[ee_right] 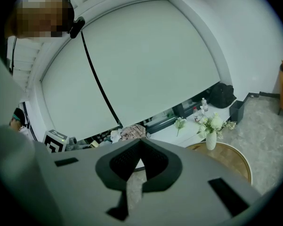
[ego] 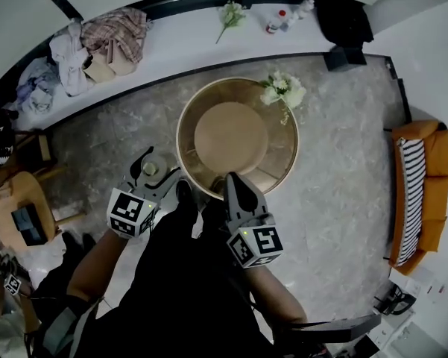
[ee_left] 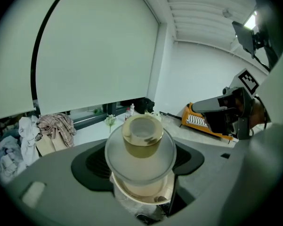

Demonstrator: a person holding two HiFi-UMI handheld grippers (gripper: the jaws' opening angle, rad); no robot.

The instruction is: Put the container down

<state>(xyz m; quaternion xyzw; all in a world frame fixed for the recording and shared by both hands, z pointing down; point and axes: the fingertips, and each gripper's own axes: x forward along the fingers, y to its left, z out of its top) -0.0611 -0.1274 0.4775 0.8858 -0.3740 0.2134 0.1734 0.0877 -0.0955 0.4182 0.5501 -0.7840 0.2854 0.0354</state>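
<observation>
The container (ee_left: 141, 145) is a clear glass jar with a gold-coloured top, and my left gripper (ee_left: 140, 171) is shut on it. In the head view the container (ego: 150, 168) hangs above the floor, just left of the round wooden table (ego: 209, 99), between the fingers of my left gripper (ego: 152, 171). My right gripper (ego: 234, 183) is over the table's near rim. In the right gripper view the right gripper (ee_right: 140, 160) has its jaws together with nothing between them.
A vase of white flowers (ego: 282, 90) stands at the table's far right edge. Behind it, a white ledge carries a pile of clothes (ego: 97, 43), a flower sprig (ego: 229, 15) and a black bag (ego: 343, 17). An orange sofa (ego: 421, 192) is at the right, a wooden stool (ego: 19, 207) at the left.
</observation>
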